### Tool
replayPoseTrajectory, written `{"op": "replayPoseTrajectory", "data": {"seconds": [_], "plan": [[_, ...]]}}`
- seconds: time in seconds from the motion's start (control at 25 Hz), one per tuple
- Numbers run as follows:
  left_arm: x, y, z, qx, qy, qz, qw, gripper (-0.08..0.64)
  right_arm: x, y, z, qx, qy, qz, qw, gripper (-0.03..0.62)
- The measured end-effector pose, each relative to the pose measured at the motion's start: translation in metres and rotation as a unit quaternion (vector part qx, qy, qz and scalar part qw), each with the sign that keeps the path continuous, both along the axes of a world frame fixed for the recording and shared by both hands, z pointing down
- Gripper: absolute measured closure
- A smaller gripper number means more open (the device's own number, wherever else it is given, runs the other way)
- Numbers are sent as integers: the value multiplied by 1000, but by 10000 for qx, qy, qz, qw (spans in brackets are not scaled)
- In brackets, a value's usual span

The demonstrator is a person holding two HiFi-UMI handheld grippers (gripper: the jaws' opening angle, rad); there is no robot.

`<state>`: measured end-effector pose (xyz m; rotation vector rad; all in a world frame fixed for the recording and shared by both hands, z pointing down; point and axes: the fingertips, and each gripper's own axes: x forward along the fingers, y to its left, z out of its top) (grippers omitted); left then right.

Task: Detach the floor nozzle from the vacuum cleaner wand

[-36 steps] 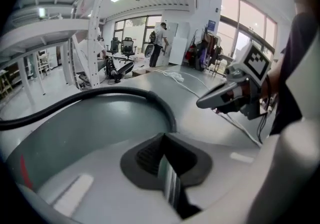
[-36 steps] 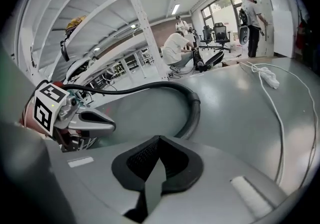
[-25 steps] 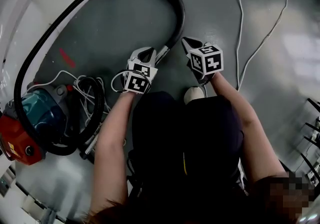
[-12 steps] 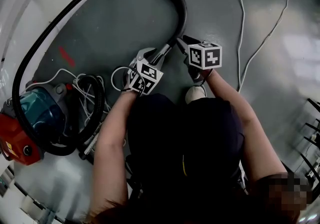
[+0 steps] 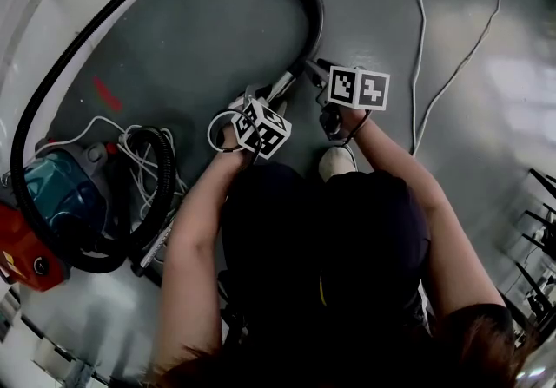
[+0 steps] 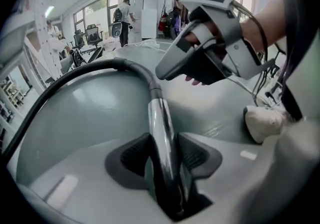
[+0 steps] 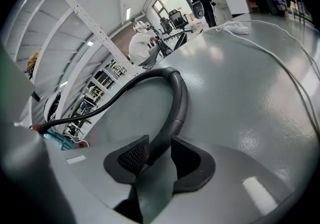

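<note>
The chrome wand (image 5: pixel 282 87) slants over the grey floor and meets the black hose (image 5: pixel 104 26) at a dark cuff. In the left gripper view the wand (image 6: pixel 161 133) runs straight up between the two dark pads. My left gripper (image 6: pixel 165 155) straddles it with its jaws opening, and no firm pinch shows. My right gripper (image 7: pixel 159 155) sits higher, at the hose cuff (image 7: pixel 172 133), which lies in the gap of its opening jaws. From the head view, the left gripper (image 5: pixel 250 102) and the right gripper (image 5: pixel 318 74) are close together. The floor nozzle is not visible.
The red and teal vacuum body (image 5: pixel 39 221) lies at the far left, with tangled white cord (image 5: pixel 130 139) beside it. A white cable (image 5: pixel 419 48) runs down the floor on the right. A white shoe (image 5: pixel 334 161) stands just below the right gripper.
My left gripper has sunk onto the wand and turned. My right gripper has rolled in place, so its cube shows two faces. The hose loop has shifted slightly.
</note>
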<state>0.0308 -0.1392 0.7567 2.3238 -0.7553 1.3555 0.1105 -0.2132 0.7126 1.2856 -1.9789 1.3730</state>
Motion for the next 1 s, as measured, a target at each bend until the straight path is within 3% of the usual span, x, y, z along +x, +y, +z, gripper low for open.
{"op": "replayPoseTrajectory", "data": {"seconds": [0.16, 0.4, 0.64, 0.8, 0.92, 1.0], "plan": [[1, 1, 7, -47, -164, -168, 9997, 383, -1, 2, 0, 51, 37, 50, 10000, 454], [-2, 1, 0, -300, 289, -472, 9980, 390, -4, 1, 0, 209, 492, -87, 9985, 465], [-3, 0, -2, -601, 363, -654, 9954, 391, -8, 4, 2, 169, 657, -141, 9976, 466], [-2, 0, -2, -722, 402, -610, 9947, 390, -4, -5, -17, 745, 839, -243, 9934, 462], [0, -1, -6, -436, 391, -400, 9975, 376, -8, -11, -37, 1337, 1078, -651, 9830, 462], [0, -8, -21, 222, 383, -231, 9988, 344, -8, -12, -41, 1372, 1054, -664, 9827, 462]]}}
